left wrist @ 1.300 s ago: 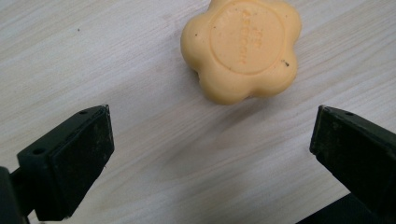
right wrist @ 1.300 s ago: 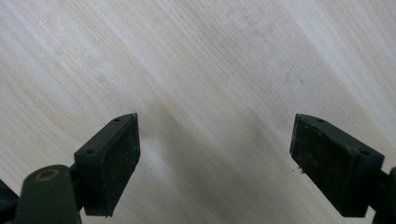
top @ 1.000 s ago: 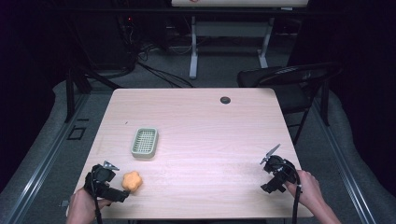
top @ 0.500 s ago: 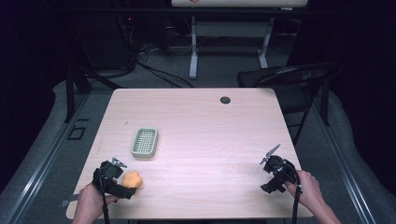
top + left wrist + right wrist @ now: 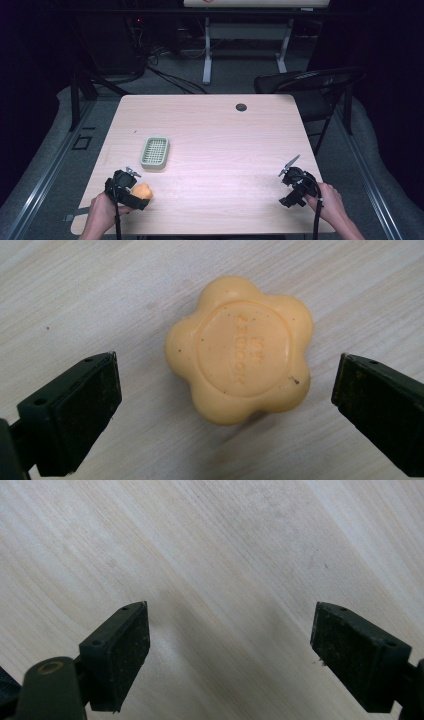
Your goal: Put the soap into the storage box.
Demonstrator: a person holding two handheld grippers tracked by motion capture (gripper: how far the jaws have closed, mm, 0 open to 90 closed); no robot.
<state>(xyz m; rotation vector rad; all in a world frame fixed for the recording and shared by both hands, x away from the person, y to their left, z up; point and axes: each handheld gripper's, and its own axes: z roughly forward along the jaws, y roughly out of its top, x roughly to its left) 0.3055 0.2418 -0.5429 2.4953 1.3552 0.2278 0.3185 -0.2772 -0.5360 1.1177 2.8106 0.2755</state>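
An orange flower-shaped soap (image 5: 240, 351) lies flat on the wooden table, near its front left corner (image 5: 142, 191). My left gripper (image 5: 225, 405) hovers over it with both jaws wide apart, one on each side of the soap and clear of it. In the high view the left gripper (image 5: 131, 192) sits right at the soap. A pale green slotted soap dish (image 5: 154, 152) rests a little farther back on the table. My right gripper (image 5: 230, 652) is open above bare wood, near the front right edge (image 5: 294, 185).
A small dark round grommet (image 5: 241, 107) sits near the table's (image 5: 215, 135) far edge. A black folding chair (image 5: 310, 85) stands off the far right corner. White desk legs and cables are on the floor beyond.
My left gripper has moved right and forward onto the soap, which now lies between its open jaws. The right gripper has stayed still.
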